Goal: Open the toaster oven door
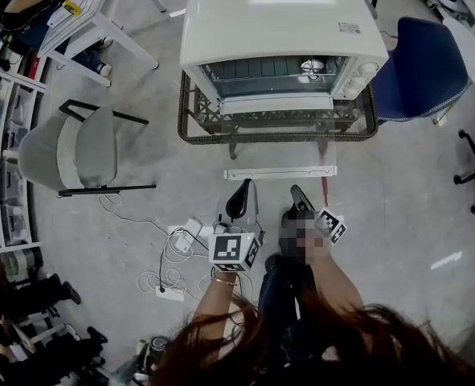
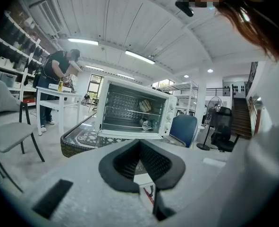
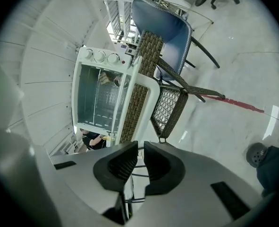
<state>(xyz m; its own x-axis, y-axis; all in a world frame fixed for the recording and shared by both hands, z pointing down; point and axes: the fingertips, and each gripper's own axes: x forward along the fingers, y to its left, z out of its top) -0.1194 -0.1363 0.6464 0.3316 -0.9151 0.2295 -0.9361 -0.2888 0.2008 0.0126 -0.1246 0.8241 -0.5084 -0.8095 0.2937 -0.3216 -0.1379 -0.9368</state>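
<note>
Toaster oven (image 1: 281,30) door down, left gripper (image 2: 140,140) jaws together, right gripper (image 3: 140,143) jaws slightly apart, empty

Left gripper (image 2: 140,142) holds its fingers together, right gripper (image 3: 140,146) slightly apart.

A low wicker table (image 1: 277,135) at twelve o'clock carries the white toaster oven (image 1: 281,30). On the grey floor (image 1: 398,215), cables (image 1: 177,248) lie at nine o'clock.
</note>
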